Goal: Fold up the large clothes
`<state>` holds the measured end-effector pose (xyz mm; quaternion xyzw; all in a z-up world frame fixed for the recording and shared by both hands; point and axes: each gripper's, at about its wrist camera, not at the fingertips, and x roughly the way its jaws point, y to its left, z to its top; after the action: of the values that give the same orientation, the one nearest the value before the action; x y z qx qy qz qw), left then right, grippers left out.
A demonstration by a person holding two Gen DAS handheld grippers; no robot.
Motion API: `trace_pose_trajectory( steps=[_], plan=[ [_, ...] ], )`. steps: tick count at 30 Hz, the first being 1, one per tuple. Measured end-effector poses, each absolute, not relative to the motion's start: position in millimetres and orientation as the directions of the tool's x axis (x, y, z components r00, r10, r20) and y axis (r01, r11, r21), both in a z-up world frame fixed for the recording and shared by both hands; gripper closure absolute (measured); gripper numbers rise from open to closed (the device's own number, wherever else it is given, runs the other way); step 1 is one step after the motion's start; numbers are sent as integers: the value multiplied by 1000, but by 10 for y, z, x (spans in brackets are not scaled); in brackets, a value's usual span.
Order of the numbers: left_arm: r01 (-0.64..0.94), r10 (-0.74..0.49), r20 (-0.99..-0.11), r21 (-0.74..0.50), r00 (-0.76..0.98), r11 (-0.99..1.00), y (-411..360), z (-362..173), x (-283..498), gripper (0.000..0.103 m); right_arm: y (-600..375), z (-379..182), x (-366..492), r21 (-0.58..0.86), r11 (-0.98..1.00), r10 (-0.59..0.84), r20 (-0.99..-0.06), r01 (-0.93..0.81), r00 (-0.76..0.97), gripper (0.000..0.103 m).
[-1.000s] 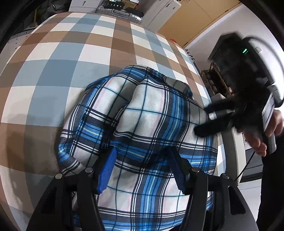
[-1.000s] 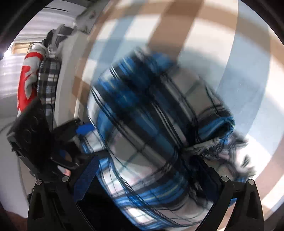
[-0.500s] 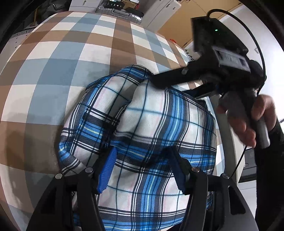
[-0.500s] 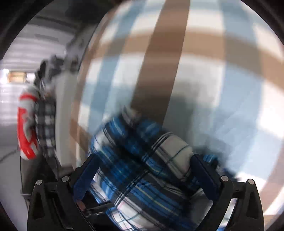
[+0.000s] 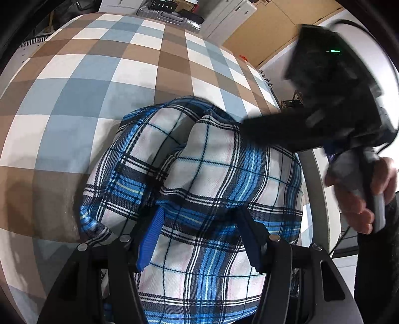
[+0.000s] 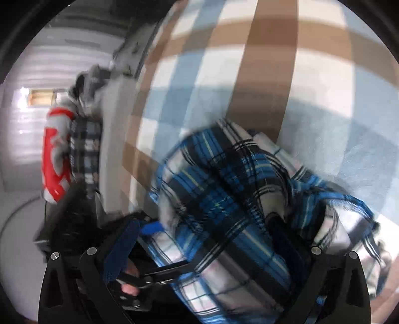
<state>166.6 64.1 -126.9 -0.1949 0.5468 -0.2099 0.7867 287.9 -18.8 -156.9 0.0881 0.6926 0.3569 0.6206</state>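
A blue, white and black plaid shirt [image 5: 219, 179] lies bunched in a thick fold on the checked brown, blue and white cover [image 5: 99, 87]. My left gripper [image 5: 199, 224] is shut on the near end of the bundle, its blue pads sunk into the fabric on both sides. My right gripper [image 5: 251, 127], held by a hand [image 5: 359, 199], reaches over the shirt's far right corner. In the right wrist view the shirt [image 6: 224, 199] fills the space between the wide jaws of my right gripper [image 6: 203, 224]. The left pad stands clear of the cloth and the right finger is half buried in it.
The cover's right edge [image 5: 314, 174] runs close beside the shirt. A silver suitcase [image 5: 172, 17] and white cabinets [image 5: 229, 12] stand beyond the far edge. A pile of red-and-white and grey checked clothes [image 6: 57, 154] sits off the edge in the right wrist view.
The right gripper swung from the shirt's right side up over its far edge and now lies across its far right corner. The left gripper and its hold have not moved.
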Motion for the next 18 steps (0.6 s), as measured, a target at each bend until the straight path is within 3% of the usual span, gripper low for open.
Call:
trace_pose_trajectory(
  steps=[5,7,11,15,18],
  plan=[
    [110,-556,-772,-552,308,827,688,-1263,1645,48,-721,-921,2659,628,709,673,-739,-319,40,0],
    [113,-563,-764,-559,315,822,712,-1233,1619,48,-1055,-684,2439,657,691,720,-658,-301,219,0],
    [167,-595,-726,-576,345,800,746,-1082,1480,48,-1454,-545,1881,656,710,683,-555,-256,474,0],
    [274,-604,-686,-539,405,796,728,-871,1261,48,-1639,-751,1304,551,814,533,-579,-186,617,0],
    [324,-591,-688,-494,421,807,697,-860,1220,48,-1573,-1095,1060,505,855,464,-648,-116,604,0]
  ],
)
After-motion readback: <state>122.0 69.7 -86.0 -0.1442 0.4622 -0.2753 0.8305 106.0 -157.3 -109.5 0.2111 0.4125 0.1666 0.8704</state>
